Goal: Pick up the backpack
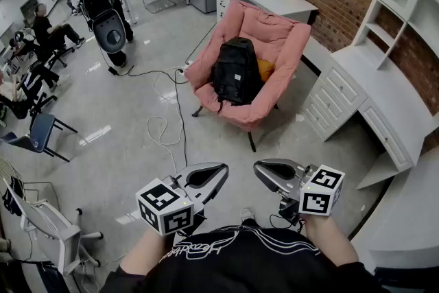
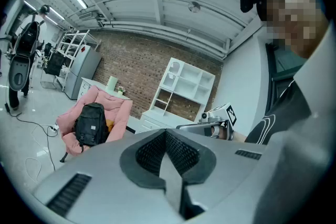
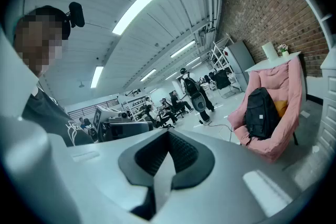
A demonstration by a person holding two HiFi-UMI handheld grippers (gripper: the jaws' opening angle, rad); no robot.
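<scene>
Blk shirt (image 1: 260, 261) w/ white print (image 1: 206, 243), grey hand-held grippers (image 1: 221, 169) (image 1: 259, 169), marker cubes (image 1: 164, 208) (image 1: 321, 190)

Head cam is sitting up on the person's head, looking fwd and steeply down. It's taking in the L gripper (image 1: 223, 171) and R gripper (image 1: 259, 171) close in the lower frame, w/ the pink chair (image 1: 288, 44) and backpack (image 1: 236, 72) well off across the floor (image 1: 123, 99). L gripper cam is riding just behind its own jaws, which are filling the lower frame. It's facing the brick wall (image 2: 136, 68) and catching the R gripper at mid-right. R gripper cam is likewise looking along its own jaws, close up. It's facing the open room and catching the L gripper at left. All three views are sharing chair + backpack, well apart from each cam.
</scene>
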